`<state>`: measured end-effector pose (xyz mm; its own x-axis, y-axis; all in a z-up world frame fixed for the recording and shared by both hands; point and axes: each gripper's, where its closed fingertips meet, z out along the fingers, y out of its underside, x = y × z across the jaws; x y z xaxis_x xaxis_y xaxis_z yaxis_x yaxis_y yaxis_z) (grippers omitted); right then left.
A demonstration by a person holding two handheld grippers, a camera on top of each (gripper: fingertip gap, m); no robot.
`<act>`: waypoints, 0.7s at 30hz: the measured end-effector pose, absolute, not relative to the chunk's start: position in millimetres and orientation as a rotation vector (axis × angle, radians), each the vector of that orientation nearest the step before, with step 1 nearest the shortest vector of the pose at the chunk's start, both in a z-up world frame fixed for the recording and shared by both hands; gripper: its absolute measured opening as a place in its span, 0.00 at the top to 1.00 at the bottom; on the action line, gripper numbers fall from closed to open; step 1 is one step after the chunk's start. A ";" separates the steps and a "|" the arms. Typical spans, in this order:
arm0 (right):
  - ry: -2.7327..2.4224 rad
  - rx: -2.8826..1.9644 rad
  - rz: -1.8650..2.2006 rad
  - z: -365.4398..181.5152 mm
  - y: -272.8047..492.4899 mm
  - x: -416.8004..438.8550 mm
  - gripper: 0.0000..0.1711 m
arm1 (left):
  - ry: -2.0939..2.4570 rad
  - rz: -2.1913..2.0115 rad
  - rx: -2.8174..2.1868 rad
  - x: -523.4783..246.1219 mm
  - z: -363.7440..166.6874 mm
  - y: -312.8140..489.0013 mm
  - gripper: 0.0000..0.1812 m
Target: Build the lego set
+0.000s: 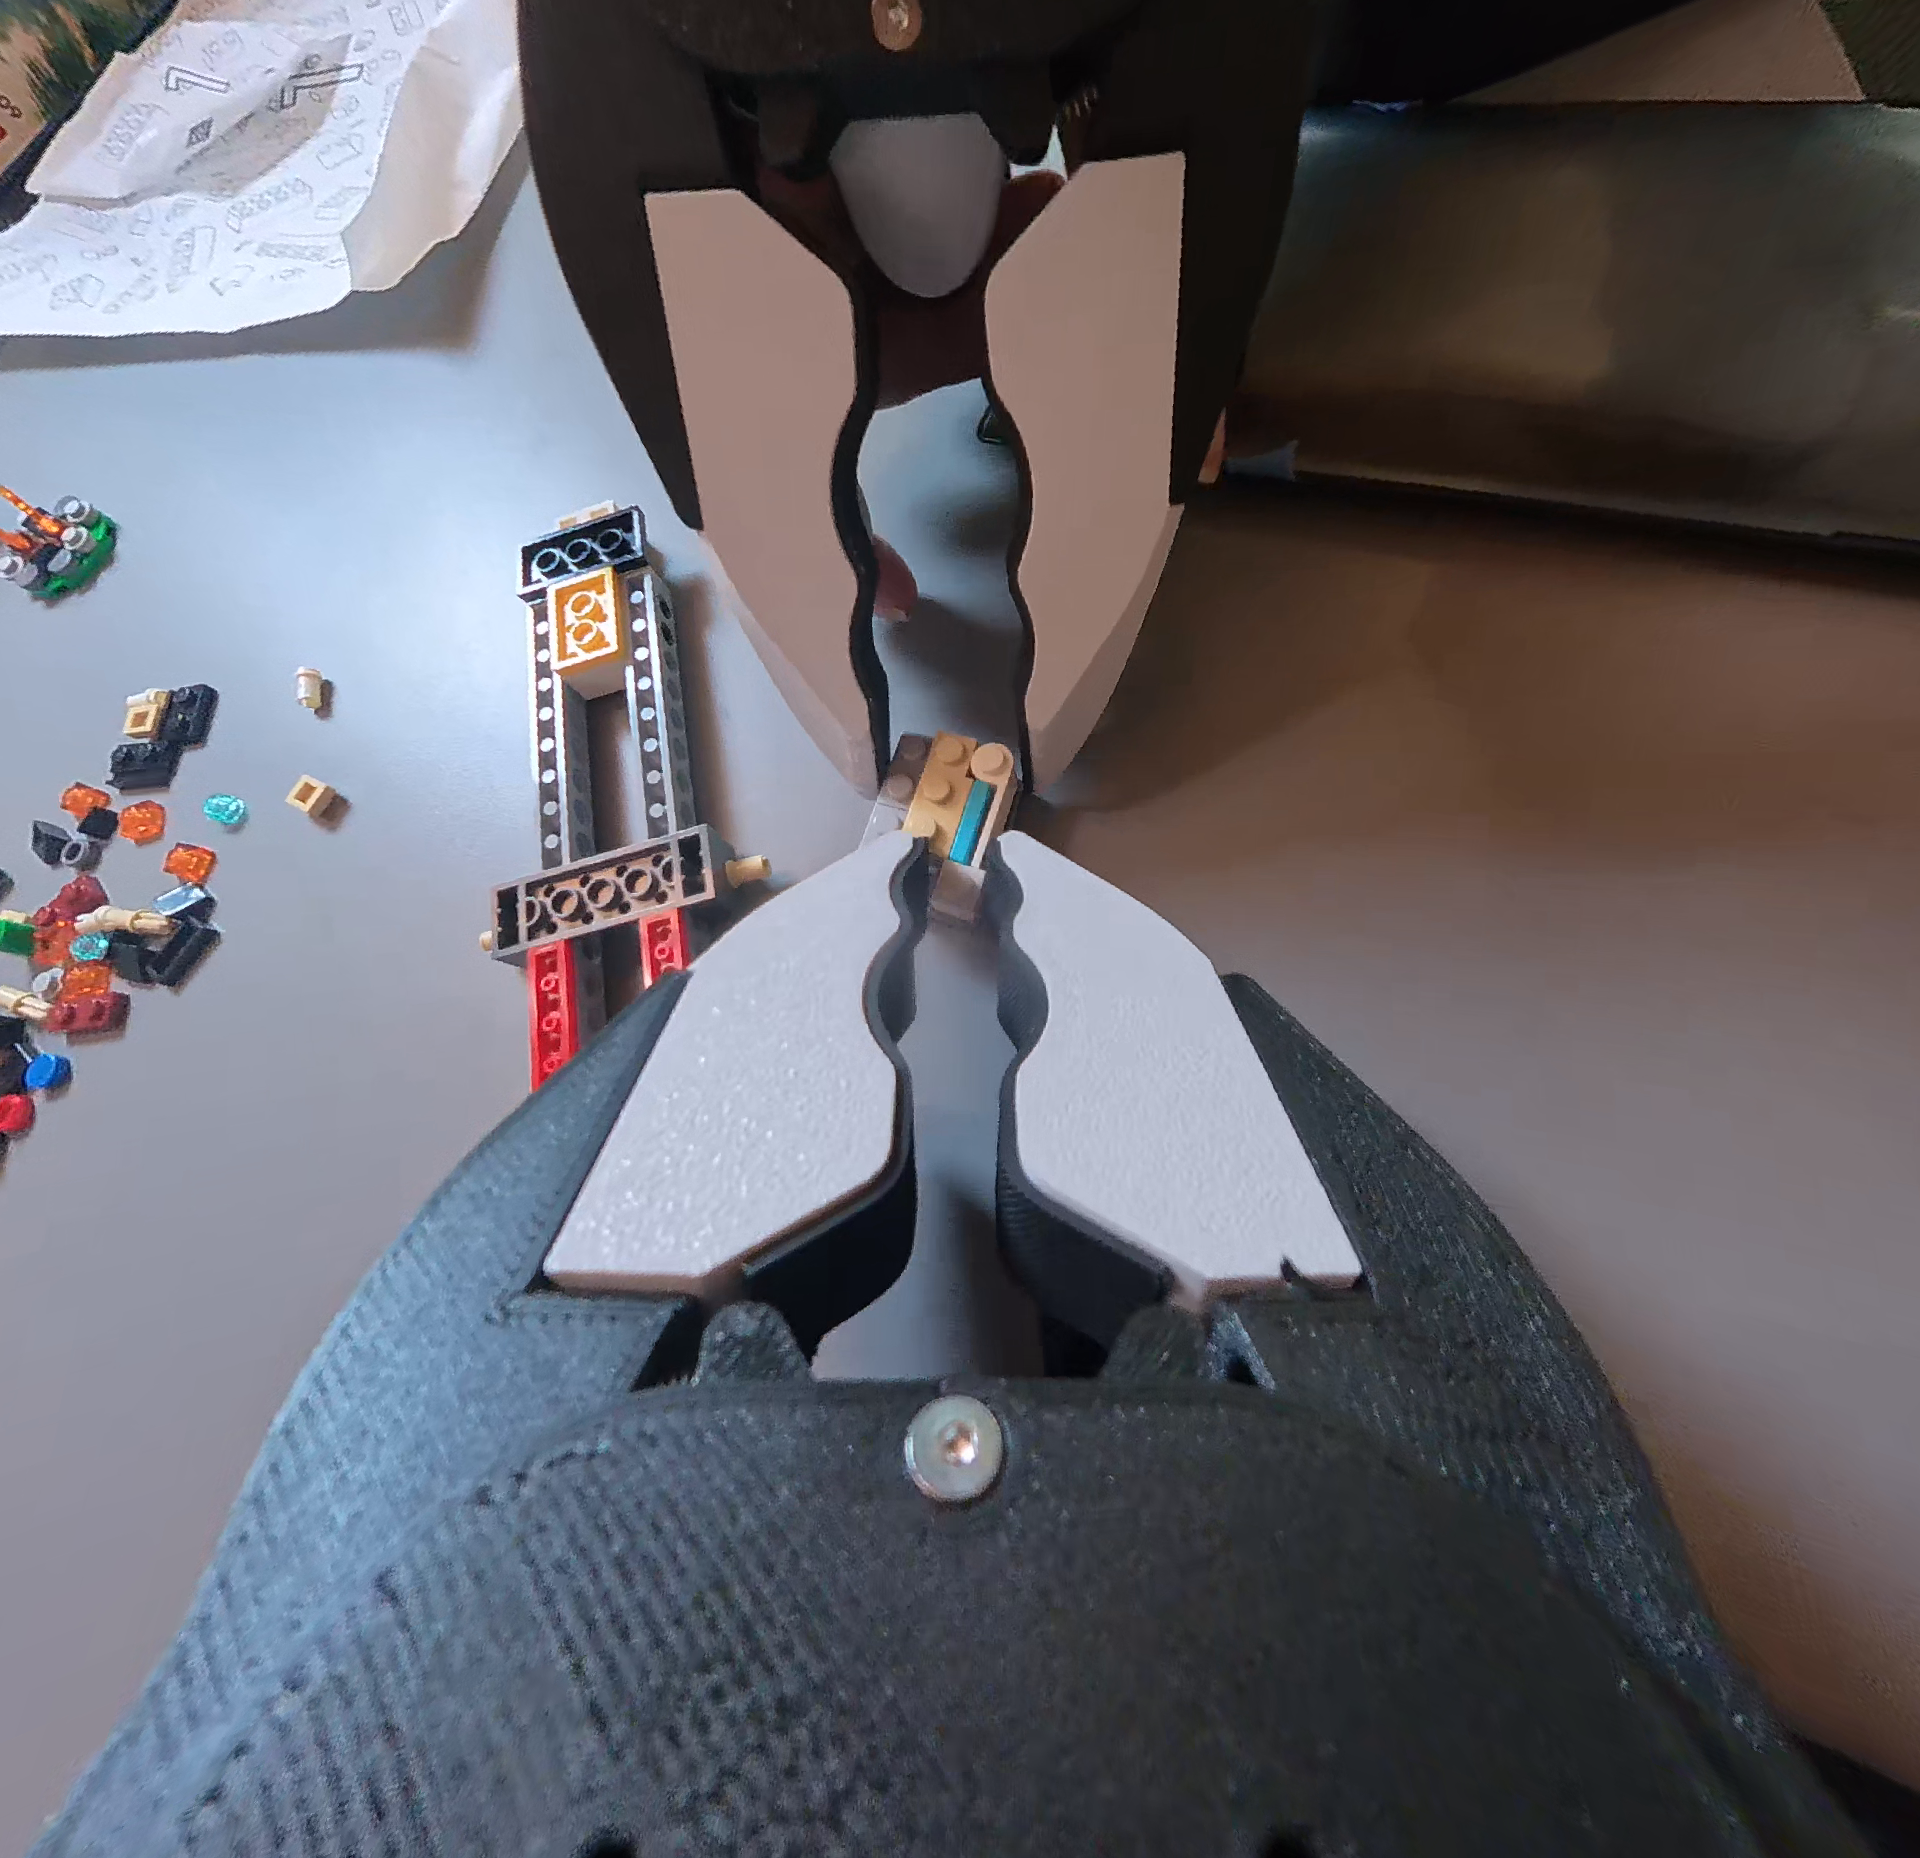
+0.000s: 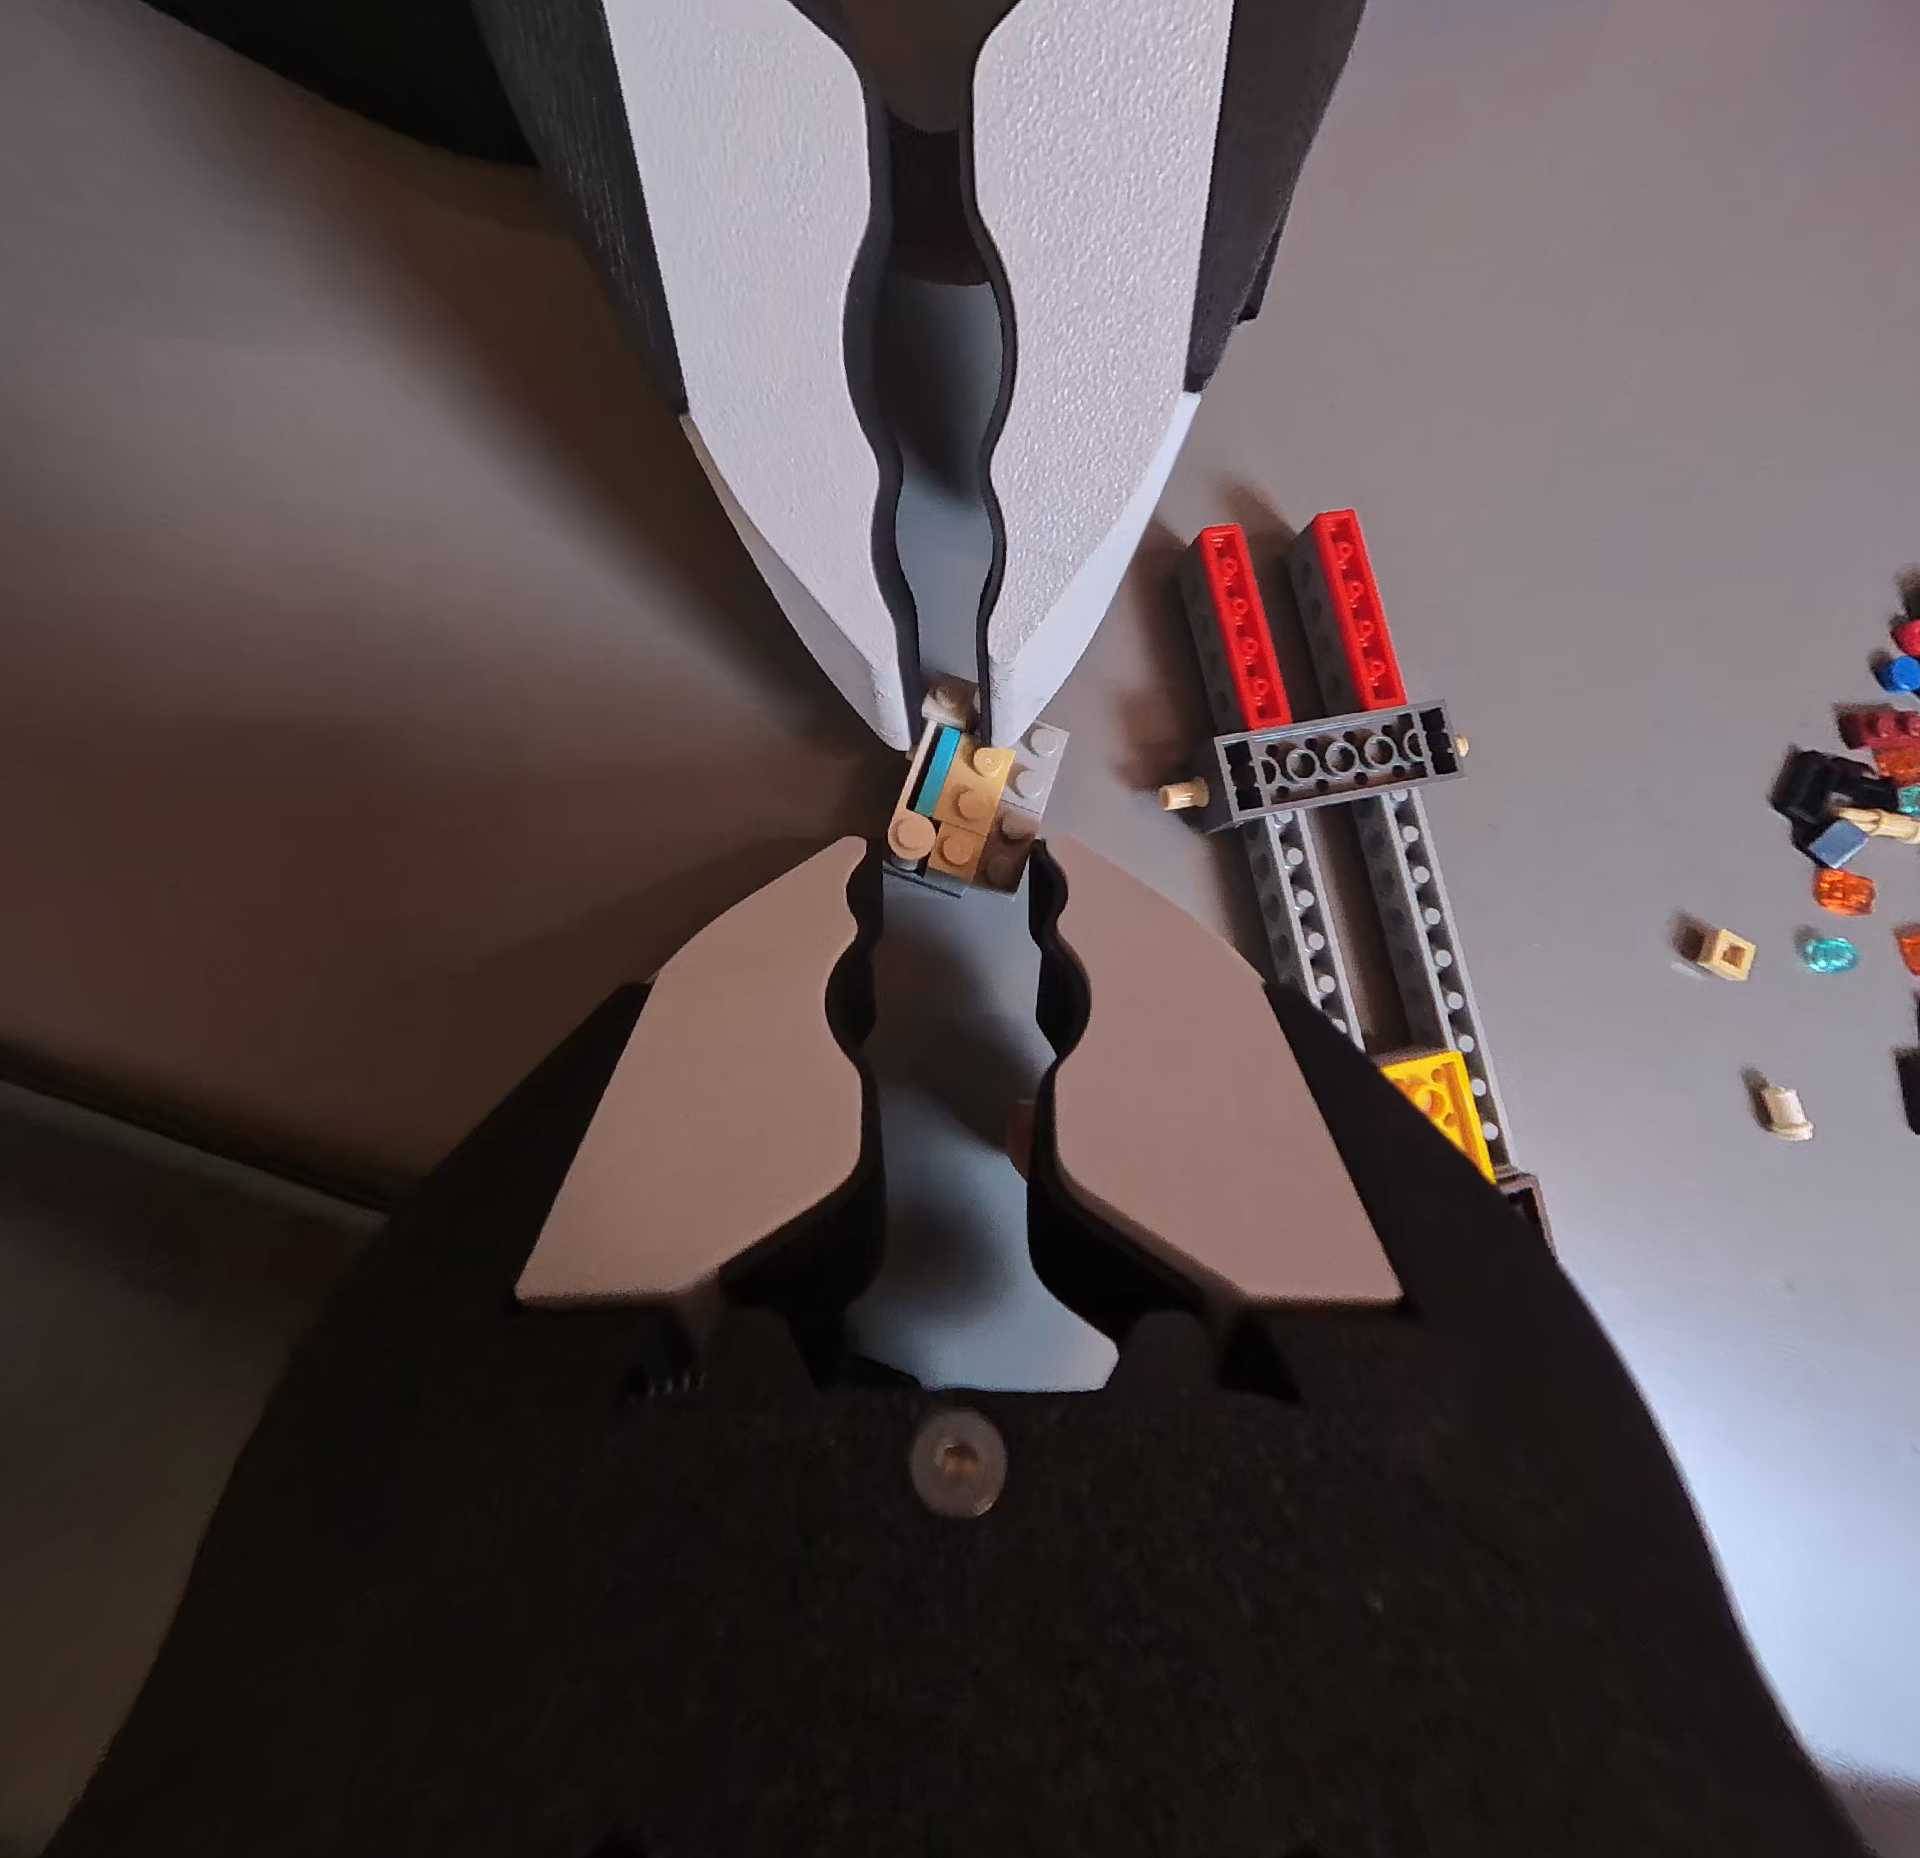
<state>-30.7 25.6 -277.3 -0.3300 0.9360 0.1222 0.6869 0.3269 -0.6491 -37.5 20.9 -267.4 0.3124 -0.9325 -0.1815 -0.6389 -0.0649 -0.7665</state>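
A smooth grey tabletop (image 1: pixel 1455 873) is filling both wrist views, with a dark, glossy object lying along its far edge in the left wrist view; the two tongs are meeting tip to tip over the middle of the table, each gripping an opposite end of one small brick assembly (image 1: pixel 951 811) of tan, grey and turquoise pieces; the left gripper (image 1: pixel 954 889) is clenching the narrow grey end of that assembly between its fingertips, its jaws standing nearly closed; the right gripper (image 2: pixel 956 878) is clamping the wider tan and grey end, its jaws set slightly wider apart; whether the assembly is touching the table cannot be told; a long frame (image 1: pixel 608 769) of grey perforated beams is lying flat just beside the grippers, carrying two red bricks at one end, a grey cross-brick with tan pins near the middle, and an orange-yellow brick and a black plate at the other end; a scatter of loose pieces (image 1: pixel 104 925) in orange, black, dark red, blue, green and tan is lying well apart from the frame, on its far side from the grippers; a crumpled white printed paper bag (image 1: pixel 260 146) is resting at the table's far corner in the left wrist view.
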 end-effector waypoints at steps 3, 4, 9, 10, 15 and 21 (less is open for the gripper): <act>-2.124 -1.392 0.738 -275.6 22.8 -28.9 0.84 | 1.438 -0.463 -1.762 -36.1 -266.8 18.1 0.94; -2.125 -1.381 0.759 -274.9 21.5 -28.0 0.84 | 1.446 -0.465 -1.754 -35.4 -266.4 17.0 0.94; -2.121 -1.359 0.865 -271.4 15.4 -24.5 0.85 | 1.462 -0.489 -1.721 -32.2 -263.0 12.6 0.92; -2.126 -1.358 0.870 -271.3 14.5 -23.7 0.85 | 1.470 -0.493 -1.723 -32.4 -264.1 11.7 0.92; -2.175 -1.318 0.832 -273.4 10.1 -20.5 0.85 | 1.489 -0.509 -1.716 -30.7 -266.2 8.3 0.89; -2.193 -1.314 0.762 -275.9 12.4 -18.6 0.85 | 1.517 -0.502 -1.704 -31.7 -265.8 5.4 0.85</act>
<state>-18.6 12.4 -275.9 -0.4311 0.8957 0.1089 0.6349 0.3869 -0.6687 -31.7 5.4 -265.8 0.2077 -0.9569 -0.2029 -0.6469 0.0212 -0.7623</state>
